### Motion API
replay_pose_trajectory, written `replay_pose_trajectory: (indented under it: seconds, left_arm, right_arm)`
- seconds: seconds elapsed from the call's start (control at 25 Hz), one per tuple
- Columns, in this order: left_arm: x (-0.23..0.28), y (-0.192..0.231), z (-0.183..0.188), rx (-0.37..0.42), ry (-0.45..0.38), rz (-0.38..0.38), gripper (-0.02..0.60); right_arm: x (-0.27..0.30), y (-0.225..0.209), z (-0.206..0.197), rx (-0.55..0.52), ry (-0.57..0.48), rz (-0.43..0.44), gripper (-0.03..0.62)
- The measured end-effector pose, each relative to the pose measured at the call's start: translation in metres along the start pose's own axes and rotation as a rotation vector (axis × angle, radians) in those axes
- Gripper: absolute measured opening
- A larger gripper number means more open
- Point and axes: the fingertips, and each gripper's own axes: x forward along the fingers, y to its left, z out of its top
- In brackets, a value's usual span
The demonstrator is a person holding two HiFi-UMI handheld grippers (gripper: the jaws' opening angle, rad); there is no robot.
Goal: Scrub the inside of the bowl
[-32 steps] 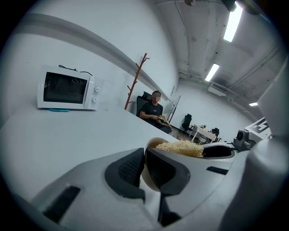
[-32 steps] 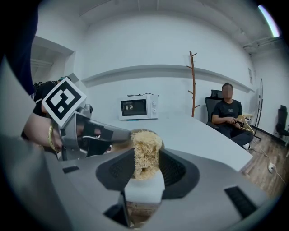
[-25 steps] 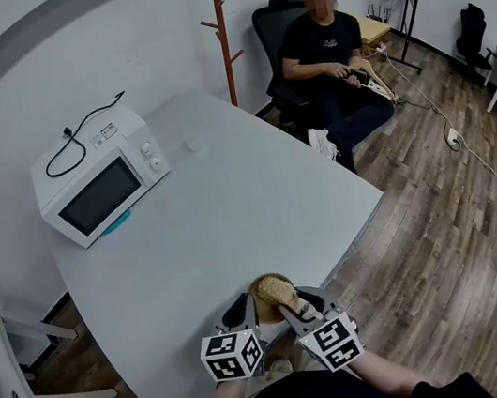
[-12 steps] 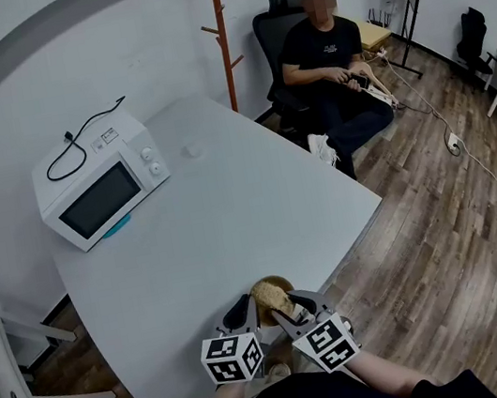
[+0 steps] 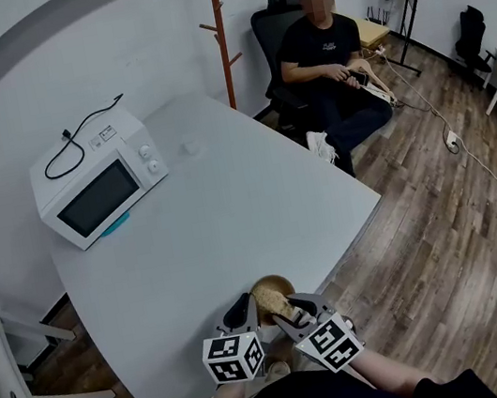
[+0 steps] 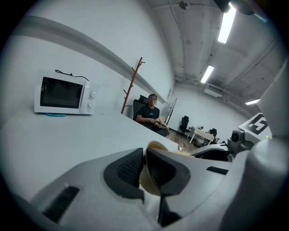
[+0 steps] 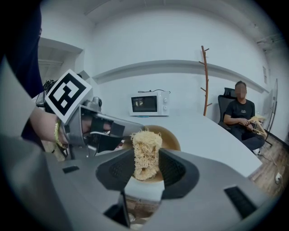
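Note:
A tan bowl (image 5: 267, 293) sits at the near edge of the white table (image 5: 232, 215). My left gripper (image 5: 248, 315) is shut on the bowl's left rim. In the left gripper view the bowl wall (image 6: 149, 180) is pinched between the two dark pads, at my left gripper (image 6: 144, 169). My right gripper (image 5: 290, 317) is shut on a straw-coloured fibrous scrubber (image 5: 282, 307) that reaches into the bowl. In the right gripper view the scrubber (image 7: 145, 151) stands upright between the pads of my right gripper (image 7: 145, 170), with the bowl (image 7: 170, 139) behind it and the left gripper (image 7: 110, 131) at its left.
A white microwave (image 5: 99, 186) stands at the table's far left. A small white object (image 5: 190, 146) lies near the far edge. A person (image 5: 328, 55) sits in a black chair beyond the table, beside an orange coat stand (image 5: 219, 27). Wood floor (image 5: 445, 235) lies to the right.
The right gripper has drawn the scrubber a little toward the bowl's near side. The left gripper and the bowl have stayed put.

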Motion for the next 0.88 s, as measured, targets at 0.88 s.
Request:
replay_pose_trajectory:
  seconds: [0.88]
  left_arm:
    - [0.008,0.002,-0.004,0.025,0.023,-0.02,0.032]
  right_arm:
    - [0.0,-0.034,-0.01,0.008,0.074,-0.057,0.163]
